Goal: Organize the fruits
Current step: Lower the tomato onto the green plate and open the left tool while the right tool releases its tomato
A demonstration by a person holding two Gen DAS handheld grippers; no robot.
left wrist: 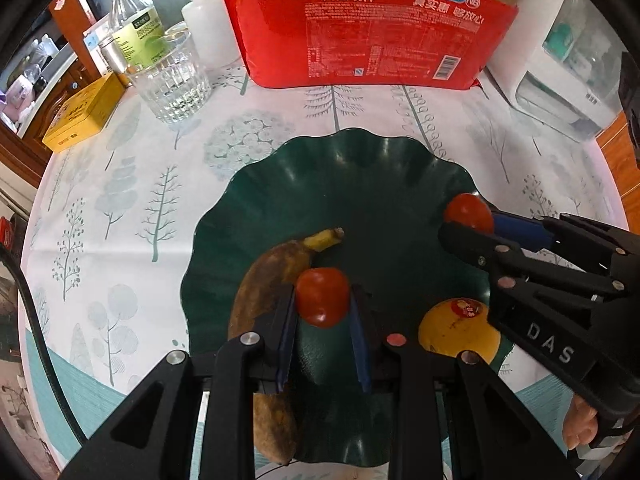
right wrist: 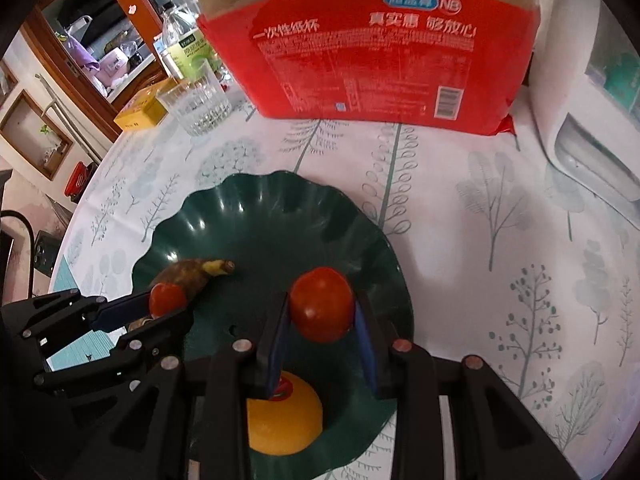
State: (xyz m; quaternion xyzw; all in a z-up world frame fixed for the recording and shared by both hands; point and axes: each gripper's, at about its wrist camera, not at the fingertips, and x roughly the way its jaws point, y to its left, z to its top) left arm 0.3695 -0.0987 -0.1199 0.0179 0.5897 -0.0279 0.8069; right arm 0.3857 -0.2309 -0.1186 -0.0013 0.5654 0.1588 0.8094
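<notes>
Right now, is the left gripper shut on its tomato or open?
Shut on it: the left gripper pinches the tomato between both pads above the green plate.

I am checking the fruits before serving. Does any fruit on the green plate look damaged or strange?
Yes. The banana on the green plate is mostly brown and looks overripe; only its stem end is yellow. The orange and both tomatoes look normal.

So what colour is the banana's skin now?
Mostly brown banana, with a yellow stem end; it shows best in the left wrist view.
</notes>
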